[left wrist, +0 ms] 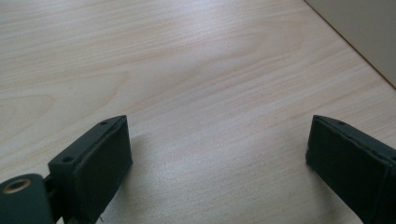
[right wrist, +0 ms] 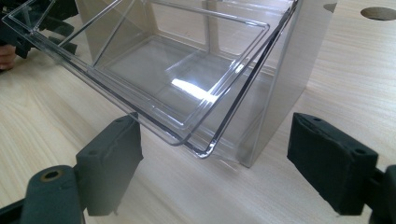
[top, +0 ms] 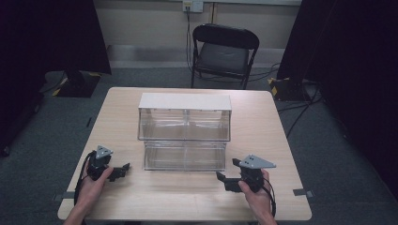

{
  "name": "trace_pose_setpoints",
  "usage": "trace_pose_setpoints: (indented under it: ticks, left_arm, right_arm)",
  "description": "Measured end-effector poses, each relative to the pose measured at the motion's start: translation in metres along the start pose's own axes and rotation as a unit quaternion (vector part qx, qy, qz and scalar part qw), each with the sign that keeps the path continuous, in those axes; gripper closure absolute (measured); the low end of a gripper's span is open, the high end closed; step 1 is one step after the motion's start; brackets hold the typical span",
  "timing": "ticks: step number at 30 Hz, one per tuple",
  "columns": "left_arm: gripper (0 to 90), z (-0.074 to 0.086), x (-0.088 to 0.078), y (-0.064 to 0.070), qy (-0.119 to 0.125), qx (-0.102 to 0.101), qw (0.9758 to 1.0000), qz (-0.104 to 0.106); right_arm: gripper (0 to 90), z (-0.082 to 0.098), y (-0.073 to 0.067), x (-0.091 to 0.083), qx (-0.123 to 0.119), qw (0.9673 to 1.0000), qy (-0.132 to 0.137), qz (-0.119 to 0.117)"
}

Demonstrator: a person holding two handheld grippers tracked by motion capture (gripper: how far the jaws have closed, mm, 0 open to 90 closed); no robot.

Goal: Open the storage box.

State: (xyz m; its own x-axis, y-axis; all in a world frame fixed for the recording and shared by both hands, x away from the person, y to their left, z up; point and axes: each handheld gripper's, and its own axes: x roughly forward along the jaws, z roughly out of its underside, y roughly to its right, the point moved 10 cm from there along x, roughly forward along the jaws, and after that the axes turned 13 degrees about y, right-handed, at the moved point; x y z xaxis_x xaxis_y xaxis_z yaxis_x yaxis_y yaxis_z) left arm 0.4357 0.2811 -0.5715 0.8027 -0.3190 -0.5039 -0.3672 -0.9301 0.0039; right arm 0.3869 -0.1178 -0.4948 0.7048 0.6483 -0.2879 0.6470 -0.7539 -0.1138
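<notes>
Both tools, left tool (top: 123, 169) and right tool (top: 226, 175), spread empty; the clear bin's (top: 184, 157) long front, seemingly tilted open, lies nearer the right, by the desk's (top: 197, 199) near edge.

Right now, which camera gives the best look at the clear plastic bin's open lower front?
The right gripper view: the clear bin is close, its front lip just past the open jaws. The high view shows the whole bin, small. The left gripper view faces bare table.
</notes>
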Motion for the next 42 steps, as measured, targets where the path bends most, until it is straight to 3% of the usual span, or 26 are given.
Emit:
trace_pose_setpoints:
  ticks: [17, 26, 42]
  left_arm:
    - [6.3, 0.0, 0.0, 0.0, 0.0, 0.0, 1.0, 0.0]
    - [6.3, 0.0, 0.0, 0.0, 0.0, 0.0, 1.0, 0.0]
    - [6.3, 0.0, 0.0, 0.0, 0.0, 0.0, 1.0, 0.0]
  right_arm:
    - [17.2, -0.0014, -0.0001, -0.0014, -0.003, 1.0, 0.001, 0.003]
    - [21.0, -0.0084, 0.0034, -0.004, 0.002, 0.9997, 0.022, 0.012]
    - [21.1, -0.0077, 0.0028, -0.0026, 0.006, 0.9997, 0.019, 0.009]
